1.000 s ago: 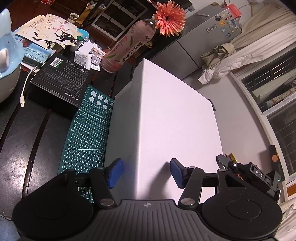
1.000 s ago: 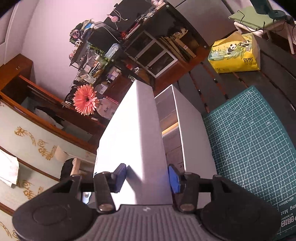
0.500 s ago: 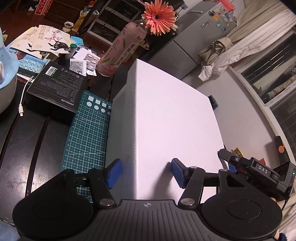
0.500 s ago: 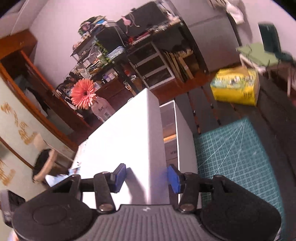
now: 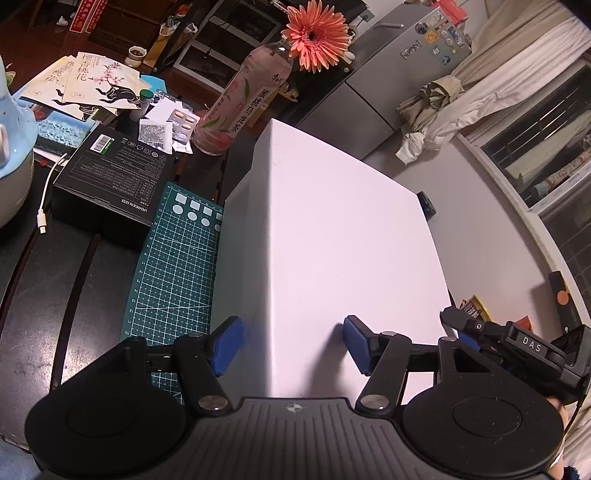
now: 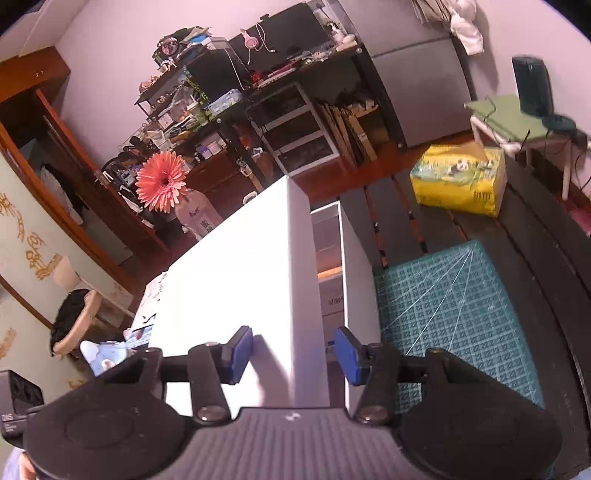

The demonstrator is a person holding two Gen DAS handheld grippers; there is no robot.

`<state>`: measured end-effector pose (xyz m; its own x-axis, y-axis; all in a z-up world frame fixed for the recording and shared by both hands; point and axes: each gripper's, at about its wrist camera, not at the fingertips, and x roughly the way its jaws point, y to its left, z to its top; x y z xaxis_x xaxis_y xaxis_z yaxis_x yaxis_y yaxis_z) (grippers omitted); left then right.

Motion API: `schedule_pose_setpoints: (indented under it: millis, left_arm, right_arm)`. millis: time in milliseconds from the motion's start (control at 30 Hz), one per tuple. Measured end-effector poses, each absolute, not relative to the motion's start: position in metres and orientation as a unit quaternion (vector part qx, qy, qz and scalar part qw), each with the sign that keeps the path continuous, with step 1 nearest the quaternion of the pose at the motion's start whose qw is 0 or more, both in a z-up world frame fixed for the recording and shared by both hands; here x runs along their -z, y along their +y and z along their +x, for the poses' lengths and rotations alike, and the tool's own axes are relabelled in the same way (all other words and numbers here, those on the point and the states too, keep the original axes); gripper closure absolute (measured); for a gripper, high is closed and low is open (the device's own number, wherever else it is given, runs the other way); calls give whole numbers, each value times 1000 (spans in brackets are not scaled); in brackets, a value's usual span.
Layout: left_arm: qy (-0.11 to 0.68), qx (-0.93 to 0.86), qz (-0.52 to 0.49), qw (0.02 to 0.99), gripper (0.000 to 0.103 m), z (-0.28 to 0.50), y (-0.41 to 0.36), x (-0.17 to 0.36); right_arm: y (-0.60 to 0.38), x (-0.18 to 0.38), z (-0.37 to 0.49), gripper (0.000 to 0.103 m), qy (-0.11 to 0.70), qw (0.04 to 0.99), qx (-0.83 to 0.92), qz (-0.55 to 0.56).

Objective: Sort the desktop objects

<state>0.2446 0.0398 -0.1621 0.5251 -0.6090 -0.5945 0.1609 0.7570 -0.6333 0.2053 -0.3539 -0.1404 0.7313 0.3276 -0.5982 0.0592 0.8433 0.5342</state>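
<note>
The left gripper straddles the near corner of the white lid; its blue pads stand off the surface on both sides, spread with the corner between them and not pressing. The right gripper sits astride the lid's other near corner, one pad over the top face and one beside the downturned flange; whether these pads bite the flange or merely bracket it I cannot tell.

The lid sits tilted over the white box, whose interior shows as a gap on the right-wrist view, so it is lifted off on that side. It looks like stiff, smooth board: probably light, likely slick under the pads, and broad enough to swing or twist if gripped at one point. The thin flange at the two near corners seems the sensible hold, both grippers sharing the load.

The box rests on a green cutting mat on the dark desk. Just beyond the lid's far corner stands a bottle holding an orange flower, tall and likely easy to topple. A black carton lies left of the mat, with loose papers behind it. A yellow tissue pack lies well apart on the right.
</note>
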Motion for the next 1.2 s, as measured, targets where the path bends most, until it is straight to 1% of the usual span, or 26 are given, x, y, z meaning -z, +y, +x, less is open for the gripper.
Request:
schedule_pose_setpoints:
  millis: [167, 400, 633, 967, 1200]
  left_arm:
    - [423, 218, -263, 839, 45, 242, 40, 160]
    - [407, 221, -271, 844, 45, 240, 38, 151]
    - [399, 222, -233, 859, 45, 245, 21, 140]
    - [384, 222, -262, 857, 45, 252, 25, 147]
    - [381, 215, -255, 862, 45, 257, 21, 150]
  right_arm:
    - [-360, 148, 208, 54, 364, 873, -86, 314]
    - [-361, 150, 208, 55, 360, 875, -77, 313]
    - [-367, 145, 210, 55, 346, 881, -67, 316]
    - [-372, 157, 218, 56, 351, 875, -53, 330]
    - [-373, 163, 223, 56, 353, 875, -45, 329]
